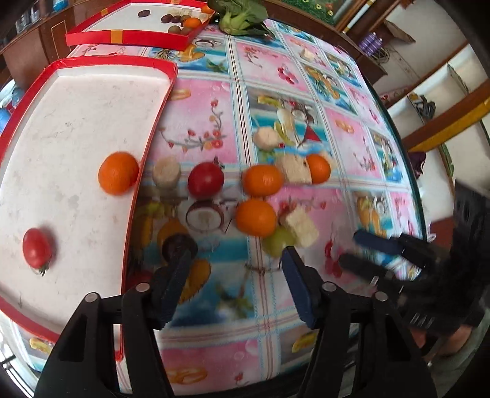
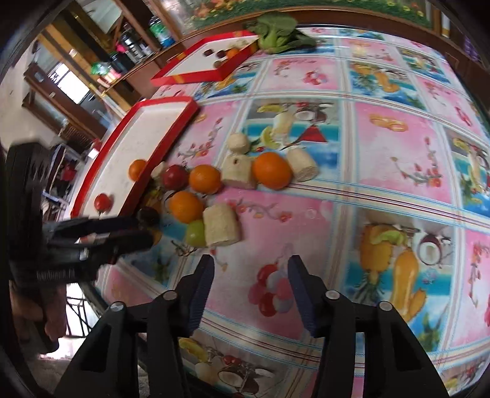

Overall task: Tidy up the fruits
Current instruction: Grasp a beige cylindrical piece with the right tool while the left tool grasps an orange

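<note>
A near red-rimmed white tray (image 1: 76,101) holds an orange (image 1: 118,173) and a small tomato (image 1: 36,248). On the flowered tablecloth beside it lie a red tomato (image 1: 205,179), several oranges (image 1: 262,180), pale banana chunks (image 1: 301,226), a green grape (image 1: 277,242) and a dark plum (image 1: 179,245). My left gripper (image 1: 237,254) is open above the cloth, its left finger by the plum. My right gripper (image 2: 251,266) is open and empty, just short of a banana chunk (image 2: 221,225) and the grape (image 2: 196,234).
A second red tray (image 1: 134,27) with several small fruits sits at the far edge, with leafy greens (image 1: 242,13) next to it. The table's edge runs along the right in the left wrist view. Shelves and cabinets stand around the table.
</note>
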Tool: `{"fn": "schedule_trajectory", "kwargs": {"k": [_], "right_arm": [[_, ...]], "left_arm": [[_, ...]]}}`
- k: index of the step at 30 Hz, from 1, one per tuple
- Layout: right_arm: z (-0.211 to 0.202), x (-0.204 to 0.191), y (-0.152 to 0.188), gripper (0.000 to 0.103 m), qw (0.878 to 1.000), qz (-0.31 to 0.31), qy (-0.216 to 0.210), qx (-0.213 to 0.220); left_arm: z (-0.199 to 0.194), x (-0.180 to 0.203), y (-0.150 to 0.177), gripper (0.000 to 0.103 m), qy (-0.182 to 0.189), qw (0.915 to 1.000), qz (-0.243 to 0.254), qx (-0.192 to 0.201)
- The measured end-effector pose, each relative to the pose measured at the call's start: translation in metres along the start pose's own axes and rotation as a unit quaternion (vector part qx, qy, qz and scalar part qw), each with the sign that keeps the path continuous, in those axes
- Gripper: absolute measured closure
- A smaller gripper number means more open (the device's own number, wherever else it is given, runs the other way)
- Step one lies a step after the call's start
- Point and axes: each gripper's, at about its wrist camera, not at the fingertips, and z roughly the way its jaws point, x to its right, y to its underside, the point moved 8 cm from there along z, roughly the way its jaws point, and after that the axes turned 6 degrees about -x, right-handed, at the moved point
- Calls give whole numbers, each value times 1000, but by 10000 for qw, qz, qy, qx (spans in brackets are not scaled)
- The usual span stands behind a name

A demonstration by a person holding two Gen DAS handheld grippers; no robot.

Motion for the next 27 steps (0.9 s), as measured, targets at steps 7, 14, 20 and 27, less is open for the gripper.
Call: {"fn": "schedule_trajectory", "kwargs": {"k": [7,14,20,27], "right_arm": [[24,-19,-8,59,9979,-607,107,-203],[36,-18,-15,64,9966,-742,197,-297],[38,-15,-21,73,9961,-821,179,-278],[27,7,-10,73,9975,-552,196,-391]], "left_arm": [[24,9,-19,63,-43,9998,-17,-212],[38,18,-25,70,-176,9995,96,-244],[34,10,-22,71,-88,9997,20,-205],[24,1,-5,71,20,9997,-33,-244]]}}
